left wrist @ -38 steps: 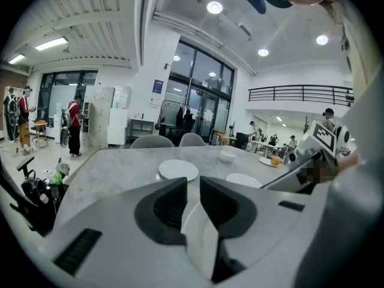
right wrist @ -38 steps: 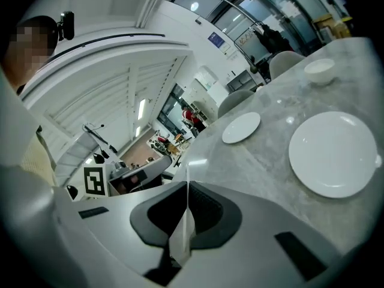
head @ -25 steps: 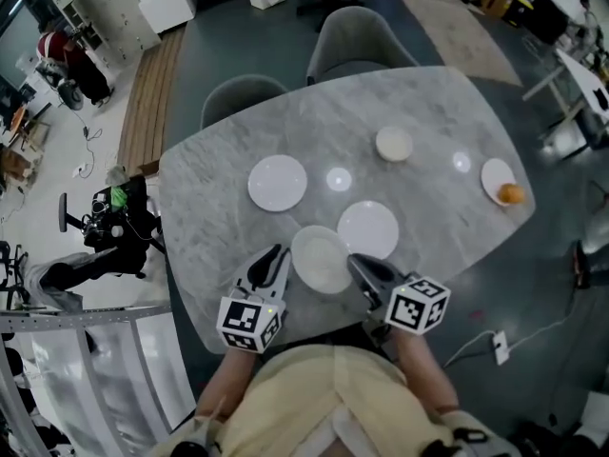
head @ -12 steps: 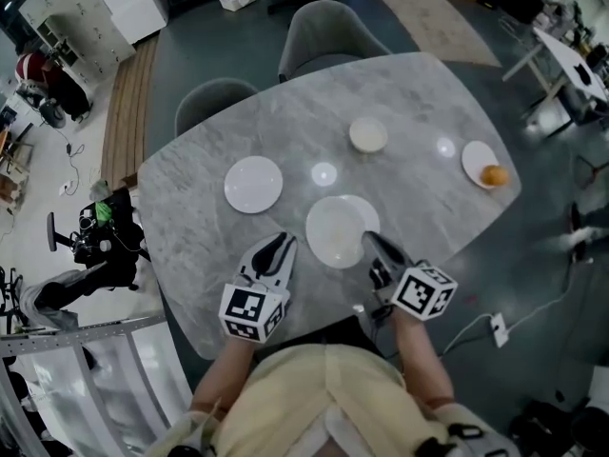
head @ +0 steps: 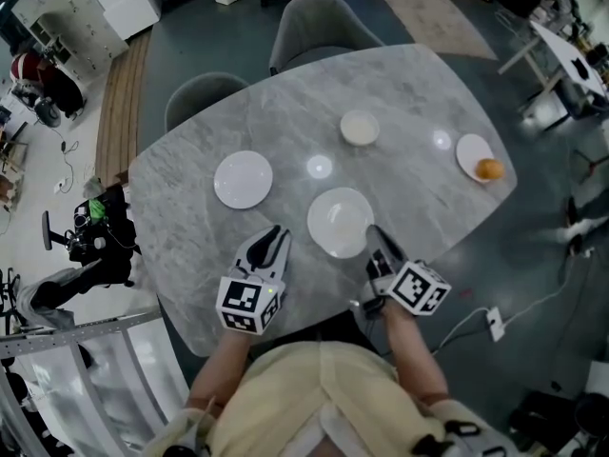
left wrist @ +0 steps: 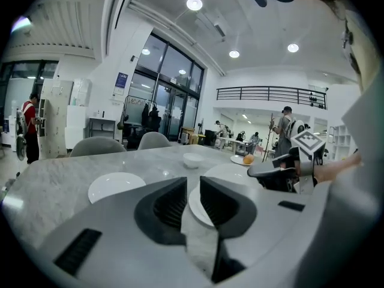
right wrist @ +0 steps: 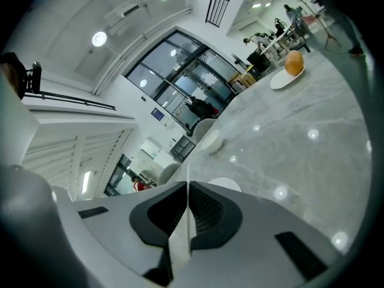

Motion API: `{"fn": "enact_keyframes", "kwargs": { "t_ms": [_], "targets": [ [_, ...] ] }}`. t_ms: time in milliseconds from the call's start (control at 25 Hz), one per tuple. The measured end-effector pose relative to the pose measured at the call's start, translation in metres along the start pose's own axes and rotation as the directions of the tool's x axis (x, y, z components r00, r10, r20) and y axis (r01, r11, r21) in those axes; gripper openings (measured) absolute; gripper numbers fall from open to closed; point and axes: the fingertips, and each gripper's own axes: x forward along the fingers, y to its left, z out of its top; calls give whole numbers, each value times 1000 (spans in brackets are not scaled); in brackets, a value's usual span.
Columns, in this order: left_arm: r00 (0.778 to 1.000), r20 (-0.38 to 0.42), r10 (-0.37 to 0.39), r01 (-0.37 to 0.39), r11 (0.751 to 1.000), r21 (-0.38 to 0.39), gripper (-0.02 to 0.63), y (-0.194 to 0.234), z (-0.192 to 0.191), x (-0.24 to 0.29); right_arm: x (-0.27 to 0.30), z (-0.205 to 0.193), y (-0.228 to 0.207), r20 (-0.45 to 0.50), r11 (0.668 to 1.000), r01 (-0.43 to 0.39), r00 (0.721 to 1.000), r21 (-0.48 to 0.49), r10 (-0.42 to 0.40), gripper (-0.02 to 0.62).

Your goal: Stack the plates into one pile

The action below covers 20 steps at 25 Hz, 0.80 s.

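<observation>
Marble table [head: 428, 93], seen from above. We count three white plates, a small bowl [head: 360, 128] and an orange [head: 489, 168].

- Right gripper [head: 373, 234]: its own view shows the jaws pinched together on a thin white rim. We read that as a grip on the near right edge of the centre plate [head: 338, 219].
- That centre plate sits near the table's near edge, between the two grippers. We cannot tell whether another plate lies under it.
- Left gripper [head: 276, 234]: jaws stand a narrow gap apart with nothing between them. It is just left of the centre plate and not touching it.
- Second plate [head: 243, 179]: flat on the table, left of and a little farther than the centre plate, apart from it.
- Third plate [head: 469, 150]: far right, well apart, with the orange on it.
- The bowl is farther than the centre plate.
- Two grey chairs [head: 319, 22] stand at the far side.
</observation>
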Motion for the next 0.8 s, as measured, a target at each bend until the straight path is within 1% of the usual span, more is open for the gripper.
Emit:
{"fn": "enact_keyframes", "kwargs": {
  "t_ms": [320,440,640,800],
  "targets": [
    [999,-23,22,-23,999,-28,64,3,-11,0,-1,-9,-32,4,991,114,993,65,-115,14],
    [999,-30,35,-36,999,-34,64,5,-15,-1,0,-12,-40,-17,986,162,987,32,-161,14],
    [997,-37,62,-64,997,-51,64,10,-21,-6,7,-22,-53,-59,978,209,976,-5,-209,14],
    [995,-44,88,-91,994,-65,64,12,-23,-7,12,-25,-61,-106,970,231,965,-75,-238,20]
  ]
}}
